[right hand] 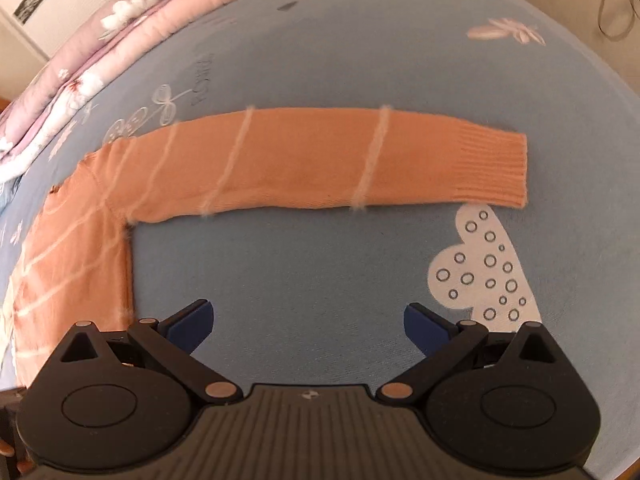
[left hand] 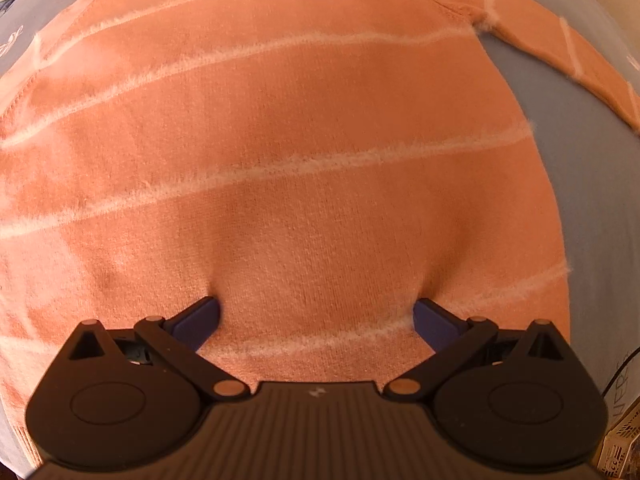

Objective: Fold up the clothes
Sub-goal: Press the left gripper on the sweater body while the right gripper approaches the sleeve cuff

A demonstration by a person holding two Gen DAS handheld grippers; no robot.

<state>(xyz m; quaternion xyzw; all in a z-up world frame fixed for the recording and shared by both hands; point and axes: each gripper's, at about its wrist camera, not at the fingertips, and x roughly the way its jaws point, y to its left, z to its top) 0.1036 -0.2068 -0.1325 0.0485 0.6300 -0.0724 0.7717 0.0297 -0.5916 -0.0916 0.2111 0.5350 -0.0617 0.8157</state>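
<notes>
An orange sweater [left hand: 280, 140] with thin pale stripes lies flat on a blue bedsheet [left hand: 592, 184]. My left gripper [left hand: 316, 314] is open, both blue fingertips pressed into the sweater's body near its lower part, denting the knit. In the right wrist view one sleeve [right hand: 320, 160] stretches straight out to the right, ending in a ribbed cuff [right hand: 492, 168]. The sweater's body [right hand: 72, 264] runs down the left side. My right gripper [right hand: 308, 316] is open over bare sheet below the sleeve, holding nothing.
A pink and lilac floral quilt [right hand: 104, 36] is bunched along the bed's far left edge. The bedsheet [right hand: 320, 272] carries a white cloud print [right hand: 480, 272] right of my right gripper. A cable [right hand: 616, 8] hangs by the wall at upper right.
</notes>
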